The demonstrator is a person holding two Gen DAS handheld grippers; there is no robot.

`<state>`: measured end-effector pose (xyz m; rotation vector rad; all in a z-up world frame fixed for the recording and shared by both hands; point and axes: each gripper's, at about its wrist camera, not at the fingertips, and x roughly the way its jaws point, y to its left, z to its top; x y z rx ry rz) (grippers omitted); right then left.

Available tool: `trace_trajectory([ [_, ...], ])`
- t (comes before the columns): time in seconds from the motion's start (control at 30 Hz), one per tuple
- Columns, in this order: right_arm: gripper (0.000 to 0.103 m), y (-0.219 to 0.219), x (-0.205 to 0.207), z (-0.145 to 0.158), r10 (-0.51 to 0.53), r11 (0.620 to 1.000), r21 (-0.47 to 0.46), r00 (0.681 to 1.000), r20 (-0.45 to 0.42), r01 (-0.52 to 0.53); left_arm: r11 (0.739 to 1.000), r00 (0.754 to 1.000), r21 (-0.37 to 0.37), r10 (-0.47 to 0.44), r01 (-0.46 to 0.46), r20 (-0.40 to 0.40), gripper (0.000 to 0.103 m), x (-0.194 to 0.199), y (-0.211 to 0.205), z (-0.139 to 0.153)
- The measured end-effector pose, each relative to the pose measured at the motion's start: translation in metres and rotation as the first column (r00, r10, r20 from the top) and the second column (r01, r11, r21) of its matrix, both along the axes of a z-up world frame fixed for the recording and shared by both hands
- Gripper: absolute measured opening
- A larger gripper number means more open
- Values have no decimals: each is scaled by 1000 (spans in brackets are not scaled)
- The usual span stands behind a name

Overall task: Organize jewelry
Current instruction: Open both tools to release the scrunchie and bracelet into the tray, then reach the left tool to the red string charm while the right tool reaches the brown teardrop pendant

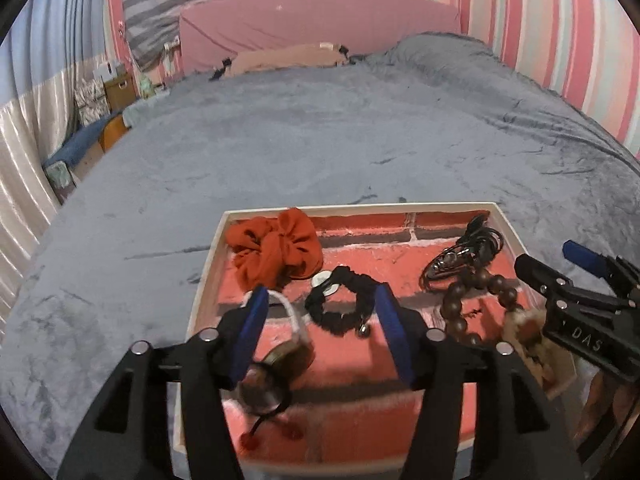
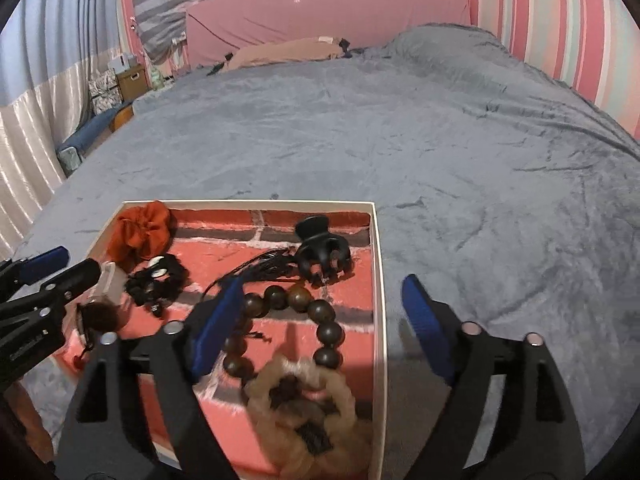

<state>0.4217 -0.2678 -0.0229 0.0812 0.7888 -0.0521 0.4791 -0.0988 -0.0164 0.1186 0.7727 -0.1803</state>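
Nearby, scrunchie, hair claw, beads around gaping fingers.

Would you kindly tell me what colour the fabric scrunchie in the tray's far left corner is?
The scrunchie is rust orange, clearest in the left wrist view.

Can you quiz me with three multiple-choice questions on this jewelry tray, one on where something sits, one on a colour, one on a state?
1. Where in the tray is the scrunchie?
A far left corner
B near right corner
C outside it

2. What colour is that scrunchie?
A green
B orange
C white

3. How do the left gripper fingers stand?
A shut on the wooden bead bracelet
B shut on nothing
C open, gripping nothing

Answers: 1 A, it lies against the far wall at the left. 2 B, its fabric is orange-red. 3 C, a wide gap shows between the blue pads.
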Motion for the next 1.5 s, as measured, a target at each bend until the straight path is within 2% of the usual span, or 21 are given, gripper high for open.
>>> trace_trajectory([
  [0.07,91,3,-15,10,3,1000,-14,1000,24,-3,1000,1000,0,6,-6,29,70,-16,9,9],
  [0.13,96,8,-30,17,10,1000,-30,999,40,-9,1000,999,-18,8,-7,44,70,-31,19,17],
  [0.23,99,18,-56,25,26,998,-66,998,62,-21,999,999,-34,15,-14,46,71,-55,34,24],
  [0.27,99,23,-67,26,34,996,-81,997,65,-28,999,999,-44,16,-14,45,74,-64,40,26],
  [0.3,99,26,-73,27,40,996,-88,997,67,-34,998,999,-54,18,-16,48,82,-73,46,27],
  [0.37,99,34,-93,28,52,993,-107,996,73,-44,998,997,-60,32,-28,67,88,-90,55,29],
  [0.53,99,49,-130,18,62,991,-124,996,67,-53,998,997,-54,40,-37,65,89,-125,75,25],
  [0.77,99,66,-155,-11,60,992,-113,998,13,-58,997,997,-53,60,-57,45,92,-154,97,3],
  [0.97,99,73,-163,-33,54,995,-85,998,-21,-56,998,999,-39,53,-53,2,92,-159,103,-26],
  [1.2,99,83,-160,-48,64,995,-71,997,-47,-68,994,997,-95,46,-52,-58,92,-146,105,-49],
  [1.5,98,90,-150,-62,81,993,-76,993,-83,-88,998,994,-46,33,-38,-103,92,-126,91,-73],
])
